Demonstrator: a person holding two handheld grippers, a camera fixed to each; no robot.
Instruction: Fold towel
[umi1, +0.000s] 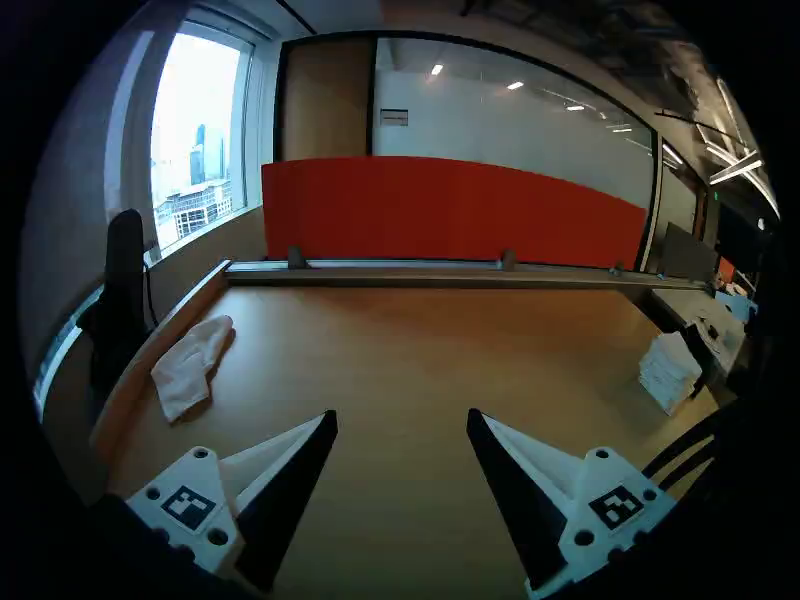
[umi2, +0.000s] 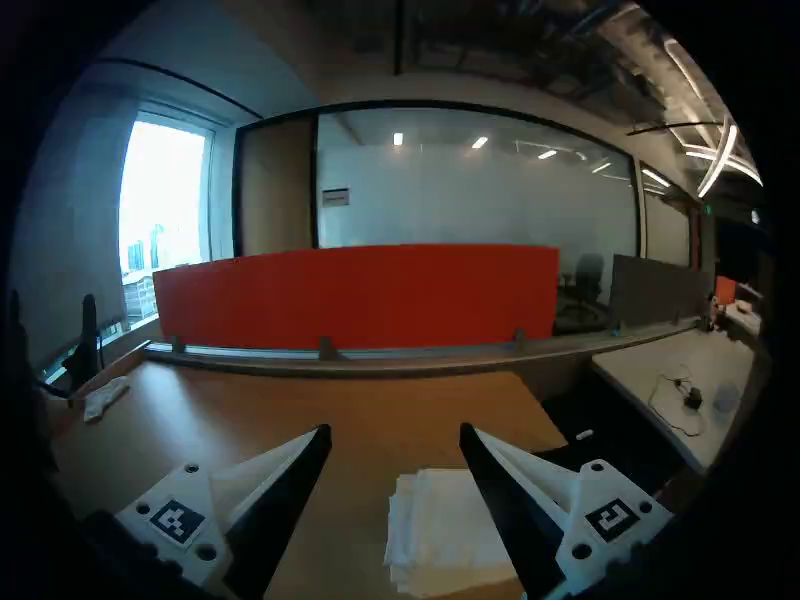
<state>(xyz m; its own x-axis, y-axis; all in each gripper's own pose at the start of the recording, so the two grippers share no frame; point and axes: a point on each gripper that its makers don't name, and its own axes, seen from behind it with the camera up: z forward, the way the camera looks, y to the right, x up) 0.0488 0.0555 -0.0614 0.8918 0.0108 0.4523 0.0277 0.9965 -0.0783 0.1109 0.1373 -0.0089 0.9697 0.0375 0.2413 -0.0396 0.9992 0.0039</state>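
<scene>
A crumpled white towel (umi1: 192, 362) lies near the left edge of the wooden table (umi1: 420, 360); in the right gripper view it is a small white shape at the far left (umi2: 104, 398). A stack of folded white towels (umi1: 669, 371) sits at the table's right edge and lies just beyond the right gripper's fingers (umi2: 445, 530). My left gripper (umi1: 401, 433) hangs open over the middle of the table with nothing between its fingers. My right gripper (umi2: 395, 447) is open too, just above the stack and not touching it.
A red divider panel (umi1: 450, 210) with a metal rail runs along the table's far edge. A black chair (umi1: 118, 300) stands at the left by the window. A neighbouring white desk (umi2: 680, 385) with a cable and small items lies to the right.
</scene>
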